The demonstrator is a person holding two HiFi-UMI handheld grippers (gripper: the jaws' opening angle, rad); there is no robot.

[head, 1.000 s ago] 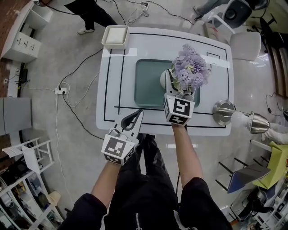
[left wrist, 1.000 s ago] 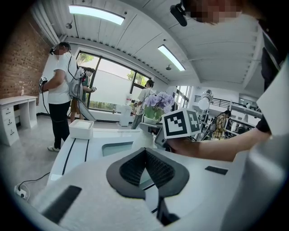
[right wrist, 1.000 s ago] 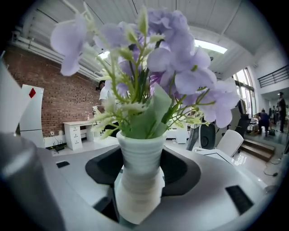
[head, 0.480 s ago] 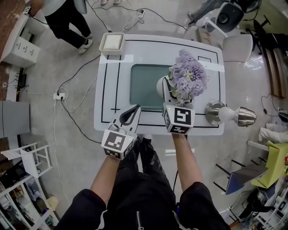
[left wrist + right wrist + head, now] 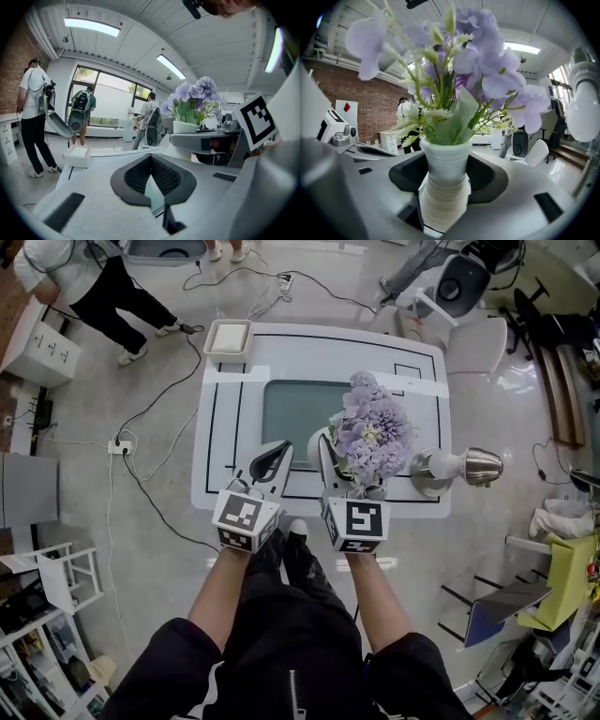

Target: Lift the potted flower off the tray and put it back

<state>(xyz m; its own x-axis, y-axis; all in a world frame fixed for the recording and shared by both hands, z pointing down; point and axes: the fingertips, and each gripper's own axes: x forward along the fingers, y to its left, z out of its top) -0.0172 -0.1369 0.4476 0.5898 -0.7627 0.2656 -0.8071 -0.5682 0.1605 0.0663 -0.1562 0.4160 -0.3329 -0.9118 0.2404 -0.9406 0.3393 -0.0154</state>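
Potted flower gripped between fingers of the right gripper.

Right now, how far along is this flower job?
Done: the potted flower looks lifted off the green tray. In hand: the right gripper grips it by the pot above the near edge of the table; the left gripper is shut and empty. Left: setting it back on the tray.
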